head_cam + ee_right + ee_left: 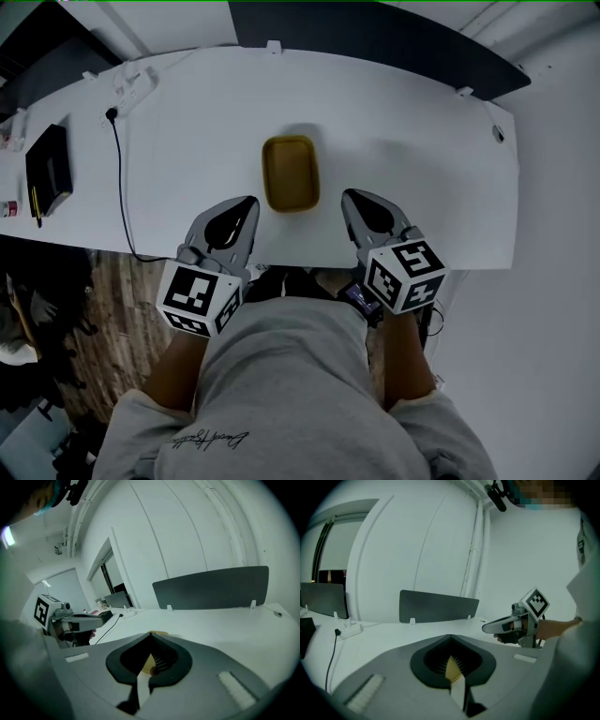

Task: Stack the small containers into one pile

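Note:
A yellow, rounded-rectangular small container [290, 173] rests on the white table [422, 169], near the front edge at the middle. I cannot tell whether others are nested inside it. My left gripper [247, 206] hovers just left of it and nearer me, jaws shut and empty. My right gripper [349, 198] mirrors it on the right, also shut with nothing held. In the left gripper view the container [452, 669] shows as a yellow sliver through the closed jaws, with the right gripper [484, 628] beyond. The right gripper view shows the container's rim [160, 633] and the left gripper [101, 618].
A black box [49, 169] lies at the table's left end, with a black cable [120, 178] running to a white power strip [131, 89]. A dark divider panel [375, 33] stands along the far edge. The person's lap is below the table's front edge.

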Available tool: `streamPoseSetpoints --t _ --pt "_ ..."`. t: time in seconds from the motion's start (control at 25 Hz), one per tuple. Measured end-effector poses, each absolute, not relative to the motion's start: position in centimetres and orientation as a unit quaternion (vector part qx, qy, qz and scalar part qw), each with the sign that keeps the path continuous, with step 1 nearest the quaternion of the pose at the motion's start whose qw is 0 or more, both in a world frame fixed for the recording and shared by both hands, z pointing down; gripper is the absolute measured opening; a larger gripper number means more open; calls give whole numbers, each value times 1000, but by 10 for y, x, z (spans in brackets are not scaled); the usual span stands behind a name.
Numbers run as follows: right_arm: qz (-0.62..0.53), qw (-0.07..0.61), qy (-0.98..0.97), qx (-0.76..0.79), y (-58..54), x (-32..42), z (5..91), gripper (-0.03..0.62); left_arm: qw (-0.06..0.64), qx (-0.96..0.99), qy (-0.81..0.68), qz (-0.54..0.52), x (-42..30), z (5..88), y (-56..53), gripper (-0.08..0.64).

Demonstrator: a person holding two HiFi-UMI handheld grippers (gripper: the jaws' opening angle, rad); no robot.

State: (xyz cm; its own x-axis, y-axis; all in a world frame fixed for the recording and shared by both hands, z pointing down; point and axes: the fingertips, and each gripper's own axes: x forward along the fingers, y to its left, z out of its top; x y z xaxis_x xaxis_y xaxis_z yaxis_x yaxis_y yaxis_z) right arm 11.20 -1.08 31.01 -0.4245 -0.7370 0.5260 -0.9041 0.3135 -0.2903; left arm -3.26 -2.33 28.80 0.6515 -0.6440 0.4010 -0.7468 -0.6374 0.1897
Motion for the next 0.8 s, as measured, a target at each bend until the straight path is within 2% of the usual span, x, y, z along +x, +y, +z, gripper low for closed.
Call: streamPoseSetpoints --t 0.44,0.8 --pt "256 145 -815 499 -3 97 277 12 151 897 -386 154 -28 273 -15 2" --pt "259 141 -823 485 0 86 273 12 174 896 -384 141 -28 268 -15 2"
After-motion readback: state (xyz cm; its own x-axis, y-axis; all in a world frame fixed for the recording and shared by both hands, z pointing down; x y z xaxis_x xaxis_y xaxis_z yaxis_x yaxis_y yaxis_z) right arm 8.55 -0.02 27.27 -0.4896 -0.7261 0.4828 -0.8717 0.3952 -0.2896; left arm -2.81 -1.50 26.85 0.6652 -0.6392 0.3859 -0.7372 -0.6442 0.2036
